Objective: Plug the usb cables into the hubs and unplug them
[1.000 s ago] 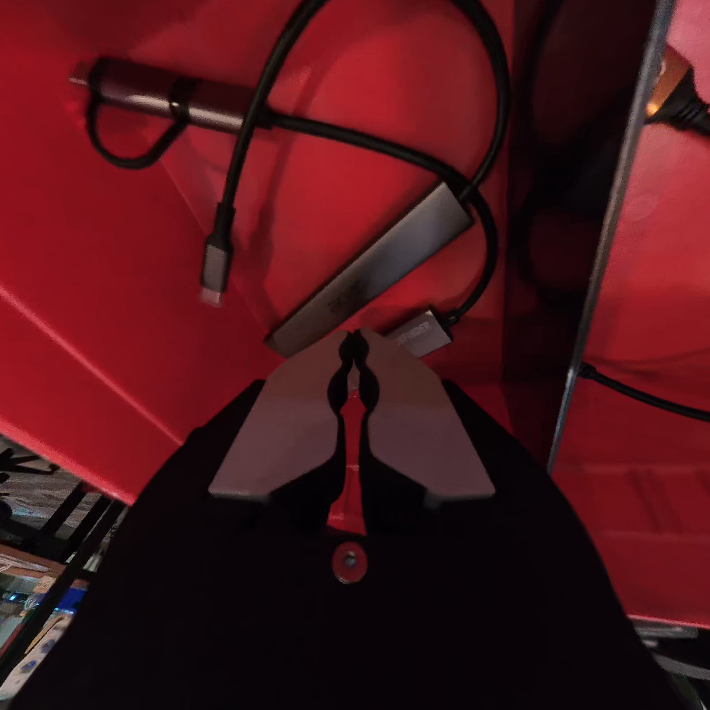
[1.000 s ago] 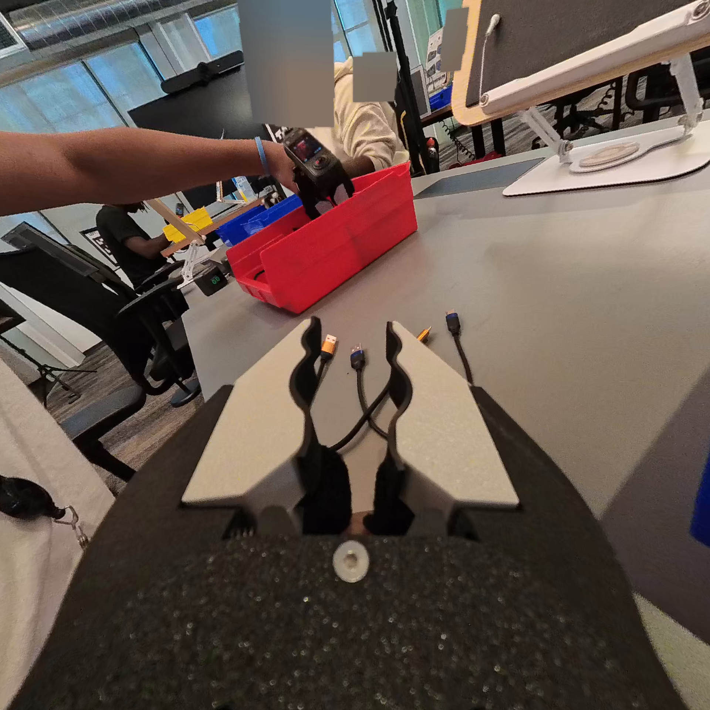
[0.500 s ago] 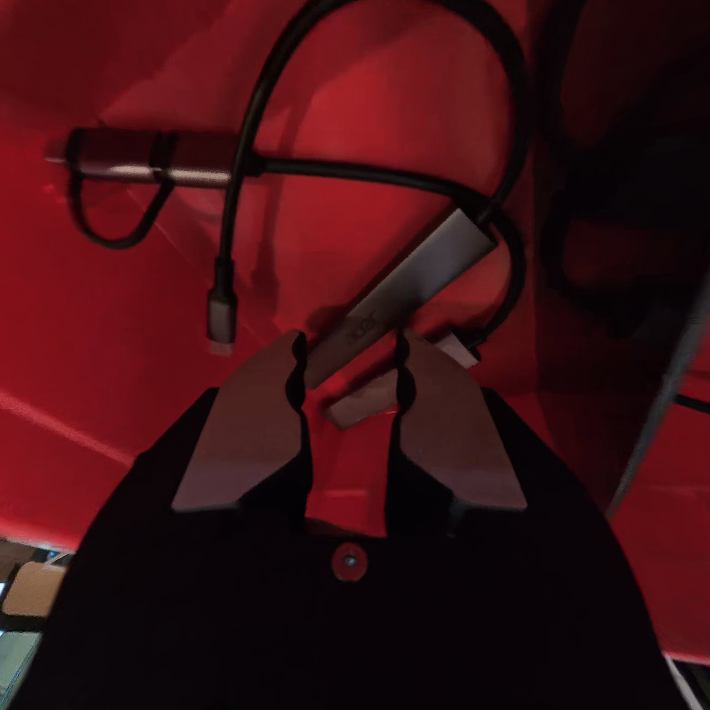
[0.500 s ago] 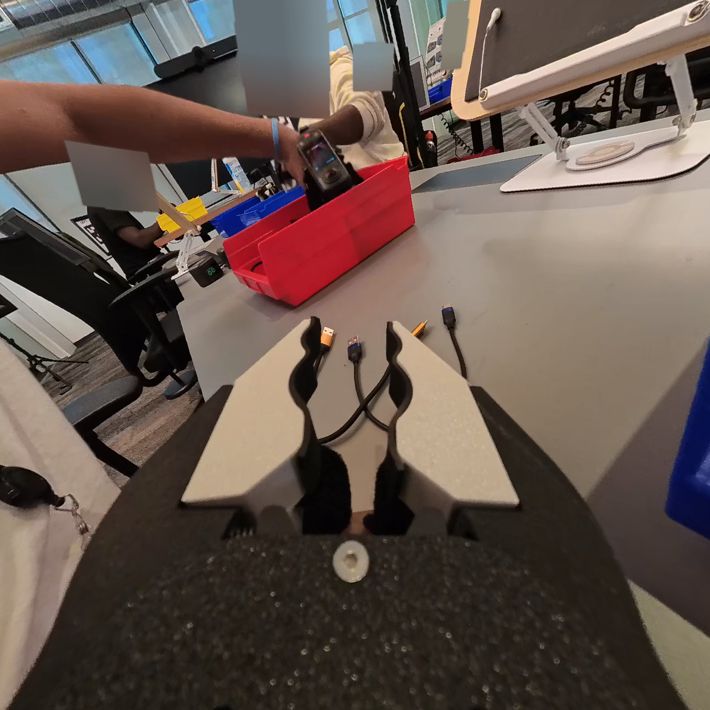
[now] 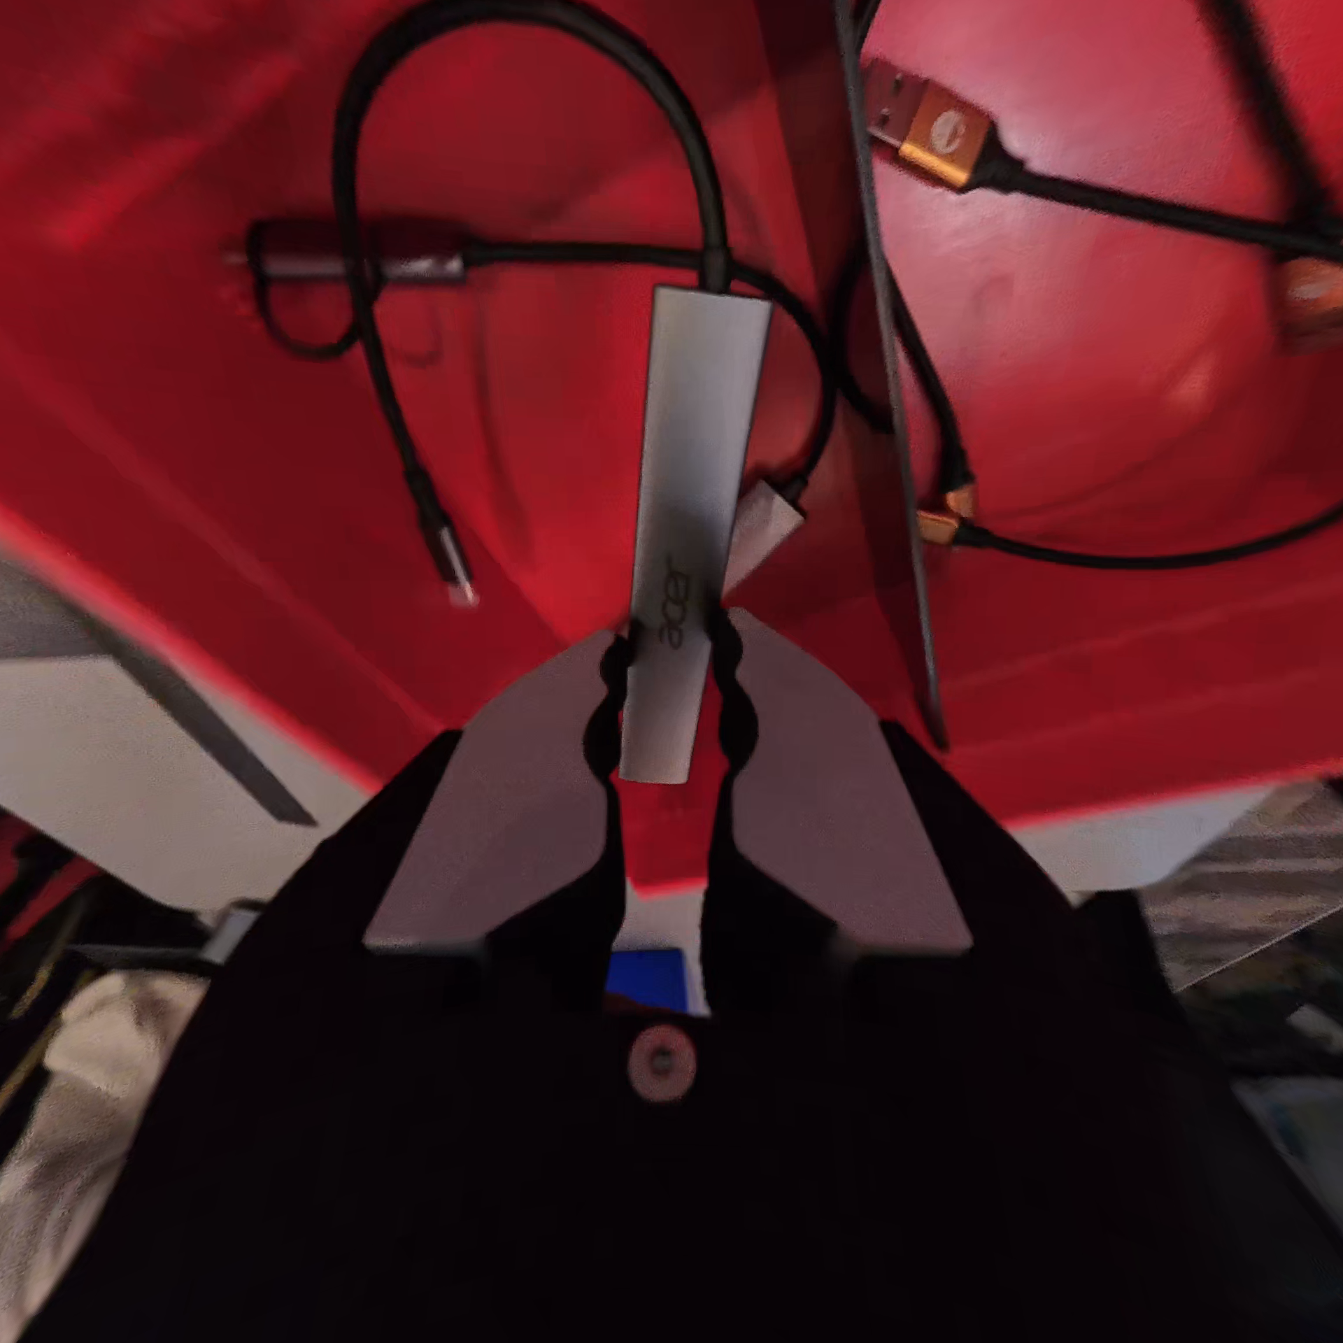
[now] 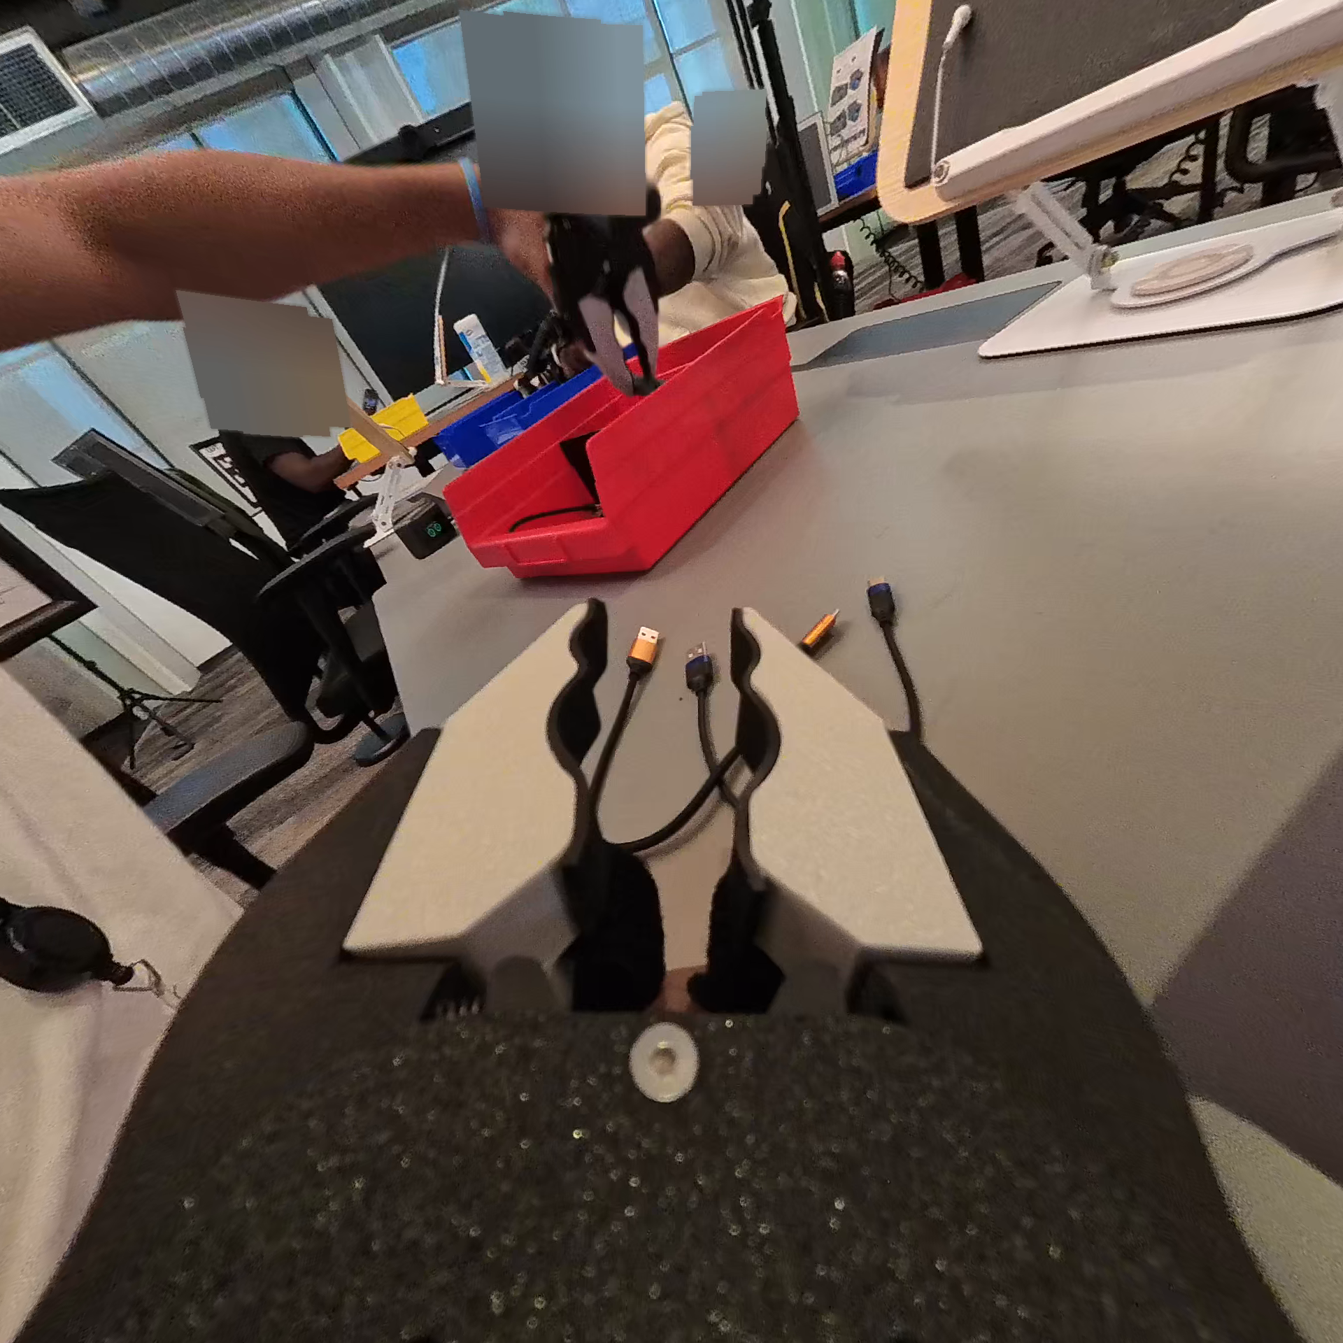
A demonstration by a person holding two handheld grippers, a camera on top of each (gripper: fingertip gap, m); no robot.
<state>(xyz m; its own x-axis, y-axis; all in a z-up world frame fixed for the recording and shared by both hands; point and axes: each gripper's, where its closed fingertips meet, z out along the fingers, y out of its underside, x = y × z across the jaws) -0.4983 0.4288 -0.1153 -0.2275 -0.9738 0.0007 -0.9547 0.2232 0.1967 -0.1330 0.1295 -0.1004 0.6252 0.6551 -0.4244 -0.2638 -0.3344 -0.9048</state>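
My left gripper is shut on a slim grey USB hub. Both pads press its sides near its lower end, and its black cable loops away above. It hangs over the red bin. A second, darker hub lies in the bin. In the right wrist view the left gripper is at the red bin's top. My right gripper is open above the grey table. An orange USB plug and a blue one lie on the table beneath the fingers, untouched.
A grey divider splits the bin, with orange-plugged cables to its right. Another orange plug and a blue plug lie on the table. A white stand is at the far right, with chairs and people at the left. My right fingertips sit around 50 cm from my left ones.
My left gripper opened from shut, closed on the grey hub and raised it, so the hub now points straight ahead between the fingers. The right gripper has stayed open and nearly still.
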